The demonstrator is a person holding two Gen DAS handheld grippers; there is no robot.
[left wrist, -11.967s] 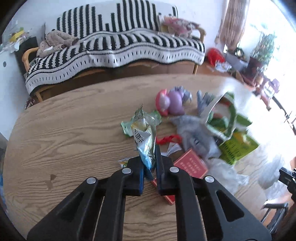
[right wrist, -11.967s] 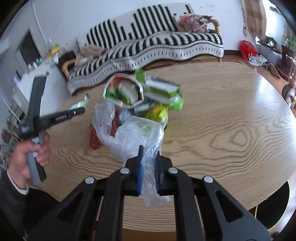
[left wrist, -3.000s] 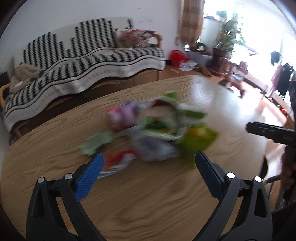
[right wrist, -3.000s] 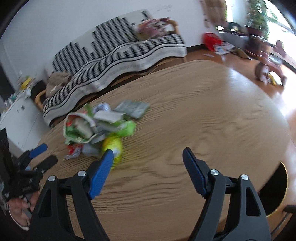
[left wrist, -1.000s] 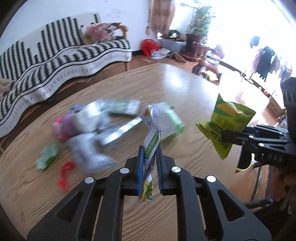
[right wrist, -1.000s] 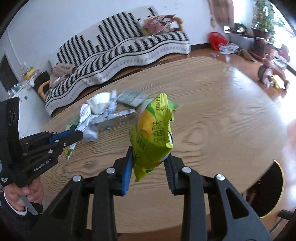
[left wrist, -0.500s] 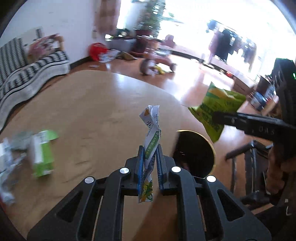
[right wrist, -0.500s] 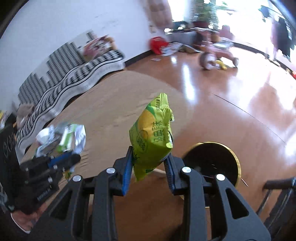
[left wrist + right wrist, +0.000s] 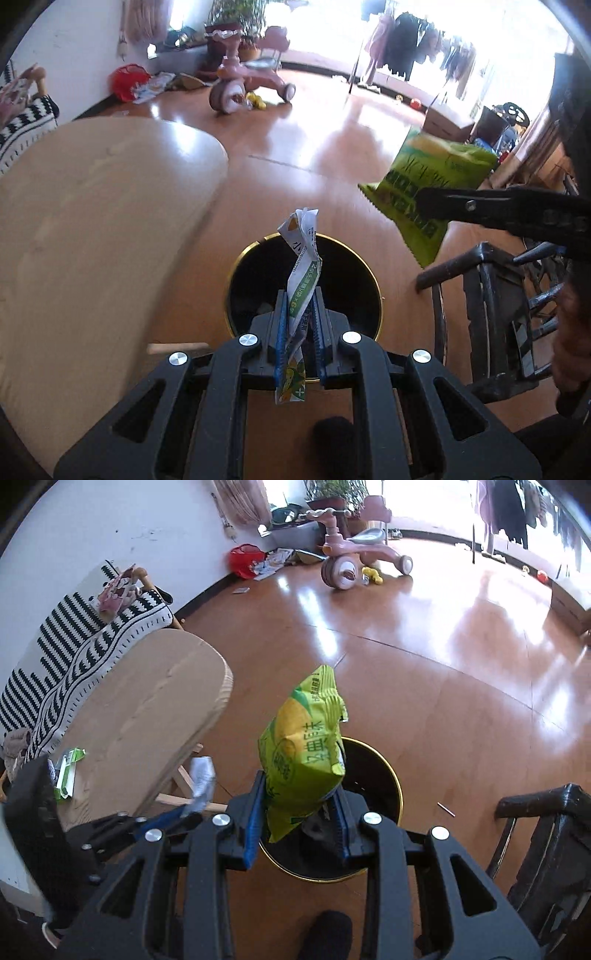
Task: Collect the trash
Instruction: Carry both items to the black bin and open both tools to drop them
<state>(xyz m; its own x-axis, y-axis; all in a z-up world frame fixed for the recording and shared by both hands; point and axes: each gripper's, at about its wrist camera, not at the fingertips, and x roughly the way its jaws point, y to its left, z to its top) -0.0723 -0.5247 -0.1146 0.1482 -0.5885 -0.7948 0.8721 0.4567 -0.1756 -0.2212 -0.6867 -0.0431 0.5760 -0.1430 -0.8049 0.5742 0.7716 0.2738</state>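
My left gripper (image 9: 300, 334) is shut on a crumpled white and green wrapper (image 9: 301, 266) and holds it right above a black trash bin with a gold rim (image 9: 347, 273) on the floor. My right gripper (image 9: 300, 819) is shut on a yellow-green snack bag (image 9: 303, 753) above the same bin (image 9: 384, 775). The snack bag also shows in the left wrist view (image 9: 424, 184), to the right of the bin. The left gripper with its wrapper shows in the right wrist view (image 9: 184, 812) at the lower left.
The wooden table (image 9: 92, 206) is to the left; a green packet (image 9: 68, 771) lies on it. A black chair (image 9: 491, 314) stands to the right of the bin. A pink tricycle (image 9: 354, 557) and a striped sofa (image 9: 74, 635) are farther off.
Both grippers have swung away from the table with their trash and now hang over the bin on the floor. Their grips have not changed.
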